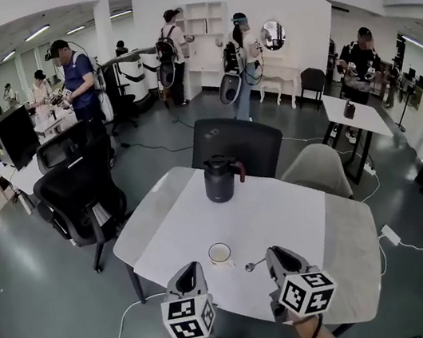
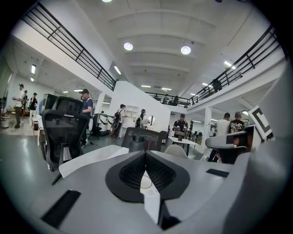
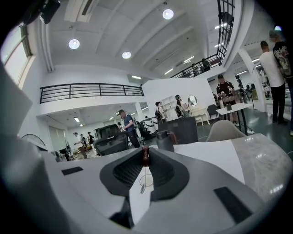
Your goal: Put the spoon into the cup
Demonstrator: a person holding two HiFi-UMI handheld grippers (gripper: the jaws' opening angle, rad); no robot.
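Head view: the spoon (image 1: 254, 263) is small, thin and grey, with a round bowl. It shows over the white table (image 1: 283, 208), just right of the cup (image 1: 220, 253). It runs sideways, with the bowl toward the cup and the handle reaching the right gripper (image 1: 275, 253).

Left gripper view: the left gripper (image 2: 145, 155) has its tips together, with nothing in them.

Right gripper view: the jaws are narrow, with a thin gap. The spoon (image 3: 143, 185) shows in that gap, running up and down, bowl low. I cannot tell if they pinch it.
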